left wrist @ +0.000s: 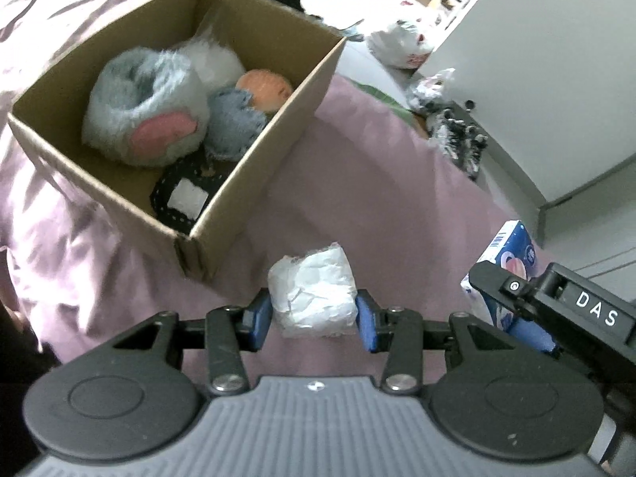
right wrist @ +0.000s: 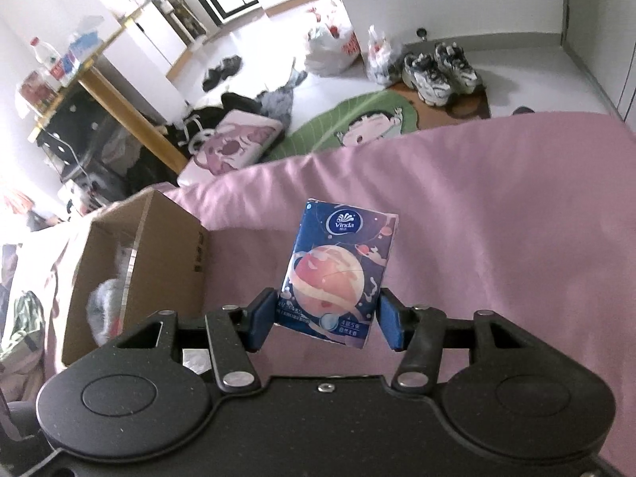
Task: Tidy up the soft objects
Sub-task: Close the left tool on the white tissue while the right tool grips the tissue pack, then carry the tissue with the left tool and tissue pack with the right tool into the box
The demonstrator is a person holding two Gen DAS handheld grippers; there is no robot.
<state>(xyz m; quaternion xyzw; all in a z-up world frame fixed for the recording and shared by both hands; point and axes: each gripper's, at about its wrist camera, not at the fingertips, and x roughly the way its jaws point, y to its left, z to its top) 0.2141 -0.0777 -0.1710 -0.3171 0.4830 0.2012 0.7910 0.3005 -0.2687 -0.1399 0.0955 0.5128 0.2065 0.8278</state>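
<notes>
Pink bed (right wrist: pixel 497 206), cluttered floor beyond. Cardboard box (left wrist: pixel 278 127) already holds several plush items. Left gripper (left wrist: pixel 314 314) clamps white wrapped bundle (left wrist: pixel 312 292); right gripper (right wrist: pixel 324 318) clamps tissue pack (right wrist: pixel 338 270). Both unboxed yet.

Left gripper (left wrist: pixel 314 314): black linkage arms, blue pads, silver screws, ribbed grey housing.
Right gripper (right wrist: pixel 324 320): black body, blue pads, white "DAS" lettering.

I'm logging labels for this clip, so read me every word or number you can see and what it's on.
"Vinda": tissue pack, held in the right gripper.
"DAS": right gripper's body.
Small print at the pack's bottom, its barcode, and marks on the box: too small to read.
</notes>
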